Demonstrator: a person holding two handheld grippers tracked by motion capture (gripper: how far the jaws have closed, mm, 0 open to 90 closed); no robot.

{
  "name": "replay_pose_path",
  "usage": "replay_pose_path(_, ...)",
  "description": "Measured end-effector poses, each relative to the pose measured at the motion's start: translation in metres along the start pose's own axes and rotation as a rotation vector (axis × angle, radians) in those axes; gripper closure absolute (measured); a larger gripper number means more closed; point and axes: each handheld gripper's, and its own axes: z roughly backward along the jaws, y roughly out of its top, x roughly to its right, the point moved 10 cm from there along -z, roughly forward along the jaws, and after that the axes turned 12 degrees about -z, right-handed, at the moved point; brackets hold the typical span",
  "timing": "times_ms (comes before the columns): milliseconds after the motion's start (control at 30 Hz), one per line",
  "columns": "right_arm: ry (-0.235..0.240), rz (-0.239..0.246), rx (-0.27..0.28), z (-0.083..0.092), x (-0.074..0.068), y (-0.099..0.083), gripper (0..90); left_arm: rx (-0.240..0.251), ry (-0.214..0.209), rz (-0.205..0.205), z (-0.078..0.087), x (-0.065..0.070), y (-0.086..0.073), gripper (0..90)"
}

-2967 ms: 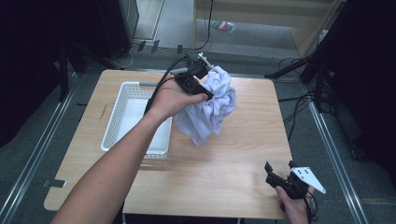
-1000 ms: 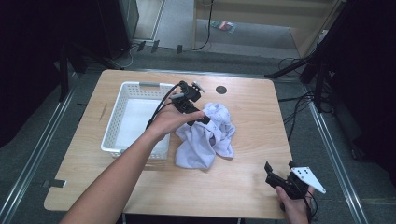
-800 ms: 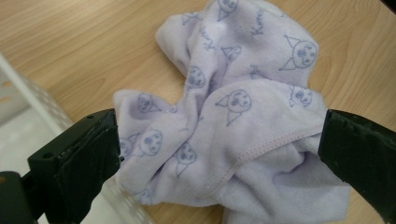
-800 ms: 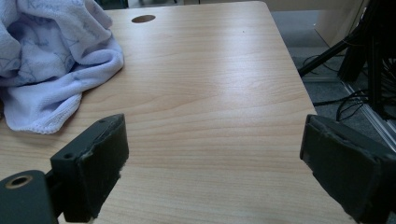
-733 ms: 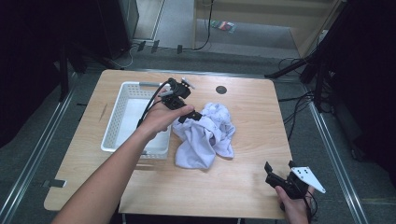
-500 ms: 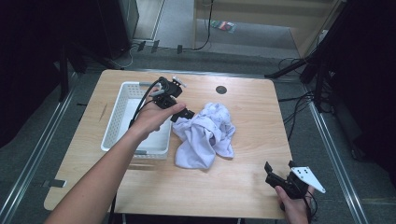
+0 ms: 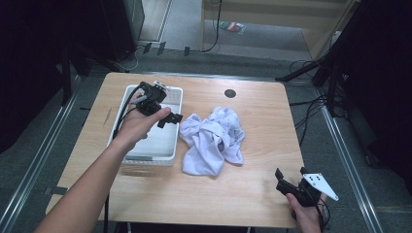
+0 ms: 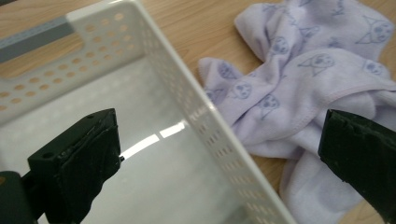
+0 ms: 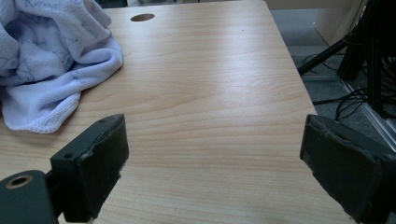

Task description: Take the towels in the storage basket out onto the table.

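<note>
Wooden and pale, the surface (image 7: 252, 189) stands on a grey floor, with dark cables lying behind it. On its left part sits a white perforated basket (image 7: 171, 145), and nothing lies inside it. Just beside the basket's right wall lies a crumpled lilac cloth (image 7: 214, 138) with small cat faces printed on it; it rests flat on the wood near the middle. The left tongs (image 7: 171, 119) hang over the basket's right edge, spread wide and holding nothing, close to the cloth but not touching it. The right tongs (image 7: 287, 180) are low at the near right corner, also spread wide and empty, well apart from the cloth.
</note>
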Motion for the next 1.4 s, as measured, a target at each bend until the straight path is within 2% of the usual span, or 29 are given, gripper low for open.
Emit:
replay_pose_path(267,-0.002,-0.004,0.000,0.000,0.000,0.000,7.8,0.027,-0.002,0.037,0.014,-0.016,-0.028,0.0)
replay_pose_path(467,-0.004,-0.004,-0.001,0.000,0.001,0.000,7.8,0.028,0.039,0.049,0.027,-0.030,-0.053,0.0)
replay_pose_path(667,-0.005,-0.008,0.000,0.000,0.001,0.000,7.8,0.037,0.063,0.068,0.041,-0.039,-0.080,0.0)
replay_pose_path(733,-0.005,-0.011,0.001,0.000,0.001,0.000,7.8,0.043,0.067,0.080,0.043,-0.041,-0.084,0.0)
replay_pose_path(800,-0.005,-0.007,-0.001,0.000,0.001,0.000,7.8,0.057,0.085,0.096,0.052,-0.046,-0.098,0.0)
replay_pose_path(967,-0.007,-0.007,0.000,0.000,0.001,0.000,7.8,0.075,0.112,0.100,0.066,-0.048,-0.121,0.0)
replay_pose_path(1000,-0.007,-0.007,0.000,0.000,0.001,0.000,7.8,0.075,0.112,0.100,0.066,-0.048,-0.121,0.0)
replay_pose_path(1033,-0.007,-0.007,0.000,0.000,0.001,0.000,7.8,0.074,0.102,0.105,0.070,-0.046,-0.130,0.0)
replay_pose_path(1200,-0.010,-0.007,-0.002,-0.001,0.002,0.000,7.8,0.092,0.134,0.126,0.083,-0.048,-0.154,0.0)
replay_pose_path(1300,-0.014,-0.013,-0.004,-0.001,0.002,0.000,7.8,0.110,0.127,0.147,0.086,-0.048,-0.167,0.0)
replay_pose_path(1400,-0.016,-0.010,-0.006,-0.001,0.002,0.000,7.9,0.114,0.148,0.148,0.085,-0.046,-0.183,0.0)
